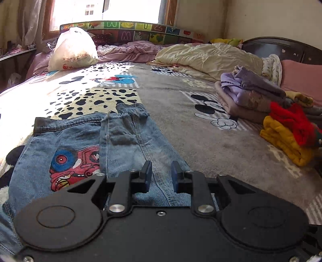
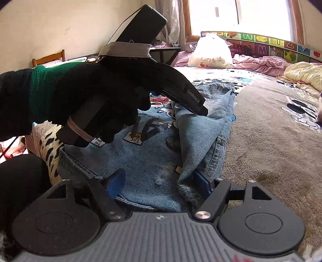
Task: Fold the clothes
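Denim jacket (image 1: 84,145) on cartoon-print blanket (image 1: 201,112), sunlit window (image 1: 104,12) behind

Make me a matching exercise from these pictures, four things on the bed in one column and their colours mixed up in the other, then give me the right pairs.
Things:
1. jeans
2. plastic bag
3. quilt
4. folded sweater at the right edge of the bed

Colours:
A. cream
B. mustard yellow
C. blue
D. white

Pairs: 1-C, 2-D, 3-A, 4-B
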`<state>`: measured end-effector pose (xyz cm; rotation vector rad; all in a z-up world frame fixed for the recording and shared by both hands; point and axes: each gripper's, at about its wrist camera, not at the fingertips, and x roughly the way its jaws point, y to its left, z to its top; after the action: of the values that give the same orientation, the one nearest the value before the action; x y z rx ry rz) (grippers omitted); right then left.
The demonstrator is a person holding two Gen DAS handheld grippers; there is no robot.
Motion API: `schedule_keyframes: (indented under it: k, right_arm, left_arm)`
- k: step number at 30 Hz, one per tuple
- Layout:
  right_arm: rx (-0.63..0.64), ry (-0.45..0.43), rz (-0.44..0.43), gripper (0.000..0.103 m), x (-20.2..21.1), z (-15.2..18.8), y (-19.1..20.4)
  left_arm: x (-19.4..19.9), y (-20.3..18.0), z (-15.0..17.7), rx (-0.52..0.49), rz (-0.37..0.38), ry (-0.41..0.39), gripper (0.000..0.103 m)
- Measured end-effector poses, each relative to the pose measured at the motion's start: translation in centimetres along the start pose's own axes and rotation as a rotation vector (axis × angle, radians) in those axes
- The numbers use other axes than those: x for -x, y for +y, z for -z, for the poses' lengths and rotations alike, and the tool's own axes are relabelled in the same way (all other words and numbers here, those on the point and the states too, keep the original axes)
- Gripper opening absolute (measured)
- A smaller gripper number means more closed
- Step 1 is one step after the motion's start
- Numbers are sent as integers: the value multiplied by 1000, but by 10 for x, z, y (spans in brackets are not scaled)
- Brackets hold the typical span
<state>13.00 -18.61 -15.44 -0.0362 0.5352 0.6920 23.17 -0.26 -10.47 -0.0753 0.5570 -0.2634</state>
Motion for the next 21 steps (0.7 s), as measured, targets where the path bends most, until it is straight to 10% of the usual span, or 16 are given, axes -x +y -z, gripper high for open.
schedule_keyframes:
  k: [7,14,18,21]
  right_arm:
    - [96,-179,63,72,18,-5,14]
    - [143,-127,38,74,0,-2,27]
    - [102,-85,40,76,-6,0,23]
    - [48,-15,42,77,-18,5,14]
  left_arm:
    - [36,61,26,394,-97,2,23]
    - [-9,94,11,736,27,125,27]
    - [-39,91,5,766,-6,167,26]
    - [-47,82,-9,632,-20,154,3]
